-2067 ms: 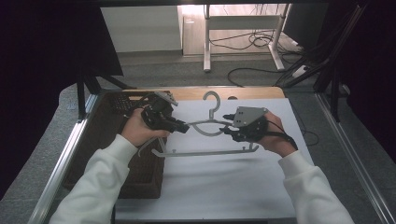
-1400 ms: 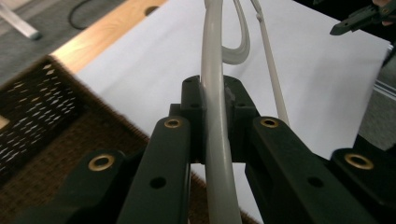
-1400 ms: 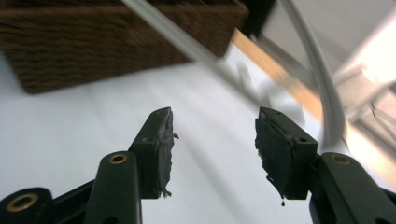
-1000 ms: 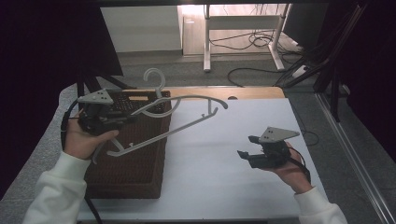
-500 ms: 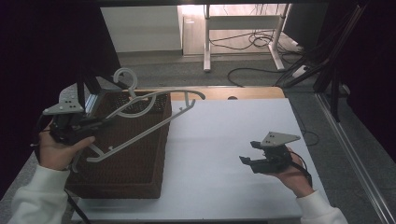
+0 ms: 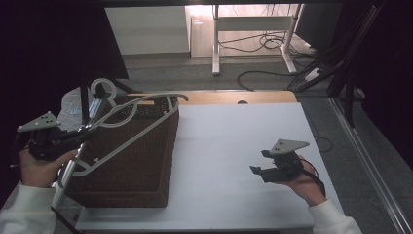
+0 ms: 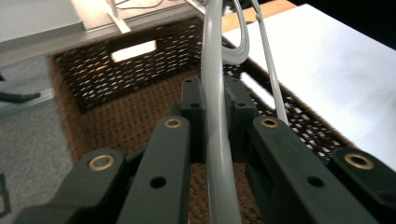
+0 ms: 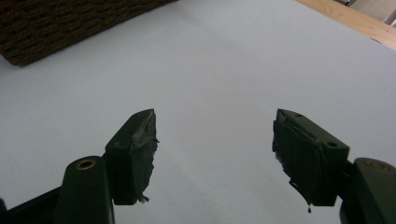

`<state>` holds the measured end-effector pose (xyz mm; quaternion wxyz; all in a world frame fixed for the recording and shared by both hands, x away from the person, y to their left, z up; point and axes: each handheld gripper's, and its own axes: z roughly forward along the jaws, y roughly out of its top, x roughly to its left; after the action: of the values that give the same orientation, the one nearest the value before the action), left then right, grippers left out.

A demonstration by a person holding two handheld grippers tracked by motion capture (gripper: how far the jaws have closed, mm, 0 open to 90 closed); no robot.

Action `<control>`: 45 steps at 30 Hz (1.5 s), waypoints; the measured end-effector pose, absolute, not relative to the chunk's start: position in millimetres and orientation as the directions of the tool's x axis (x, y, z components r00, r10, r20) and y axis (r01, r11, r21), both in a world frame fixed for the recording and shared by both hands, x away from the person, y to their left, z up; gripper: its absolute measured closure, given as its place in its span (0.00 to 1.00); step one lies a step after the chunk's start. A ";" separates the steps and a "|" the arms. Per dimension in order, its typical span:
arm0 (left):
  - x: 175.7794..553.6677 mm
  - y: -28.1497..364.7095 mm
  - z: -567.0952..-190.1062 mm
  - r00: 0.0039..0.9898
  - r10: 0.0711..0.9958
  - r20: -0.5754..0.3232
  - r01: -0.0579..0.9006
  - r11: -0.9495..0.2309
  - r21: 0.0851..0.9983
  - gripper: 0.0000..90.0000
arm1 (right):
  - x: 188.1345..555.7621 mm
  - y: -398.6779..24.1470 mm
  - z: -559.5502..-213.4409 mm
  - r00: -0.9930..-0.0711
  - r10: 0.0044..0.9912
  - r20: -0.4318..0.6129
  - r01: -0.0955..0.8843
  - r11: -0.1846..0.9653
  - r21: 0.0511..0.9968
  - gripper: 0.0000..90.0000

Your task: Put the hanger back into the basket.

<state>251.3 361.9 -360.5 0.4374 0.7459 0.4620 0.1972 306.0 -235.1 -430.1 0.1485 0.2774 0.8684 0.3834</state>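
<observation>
A grey clothes hanger [image 6: 127, 142] hangs tilted over a brown wicker basket [image 6: 146, 165] at the left of the table, its hook [image 6: 101, 86] pointing to the far side. My left gripper [image 6: 86, 133] is shut on one arm of the hanger near the hook. In the left gripper view the jaws [image 7: 215, 93] clamp the hanger's grey bar [image 7: 215, 121], with the basket's woven floor [image 7: 130, 116] beneath. My right gripper [image 6: 258, 162] hovers low over the white table top at the right. Its jaws [image 8: 215, 154] stand open with nothing between them.
The white table top [image 6: 234, 141] stretches between the basket and the right hand. A wooden strip [image 6: 243, 96] runs along its far edge. The basket's side [image 8: 70, 23] shows at the top left of the right gripper view. Desk legs and cables lie on the floor beyond.
The left hand has carried the hanger further left and slightly down, over the basket. The right hand has stayed where it was, jaws open.
</observation>
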 end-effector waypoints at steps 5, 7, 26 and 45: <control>252.7 376.9 -374.7 0.443 0.886 -0.133 0.531 -0.140 0.835 0.91 | 306.4 -234.2 -431.4 -0.806 0.591 -0.045 0.369 0.560 0.741 0.34; 253.9 380.4 -378.5 0.432 0.890 -0.144 0.535 -0.124 0.835 0.91 | 306.6 -233.8 -432.5 -0.805 0.591 -0.050 0.371 0.568 0.735 0.34; 281.6 378.1 -424.8 0.418 0.894 -0.164 0.608 -0.141 0.781 0.86 | 307.6 -234.2 -437.3 -0.811 0.583 -0.053 0.375 0.587 0.717 0.33; 276.0 341.3 -416.0 0.478 0.855 -0.201 0.623 -0.168 0.764 0.40 | 307.2 -236.3 -438.9 -0.817 0.575 -0.049 0.366 0.582 0.727 0.32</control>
<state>276.0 341.3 -416.0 0.4170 0.7516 0.4918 0.1389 307.2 -236.3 -438.9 0.1410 0.2680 0.8780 0.3707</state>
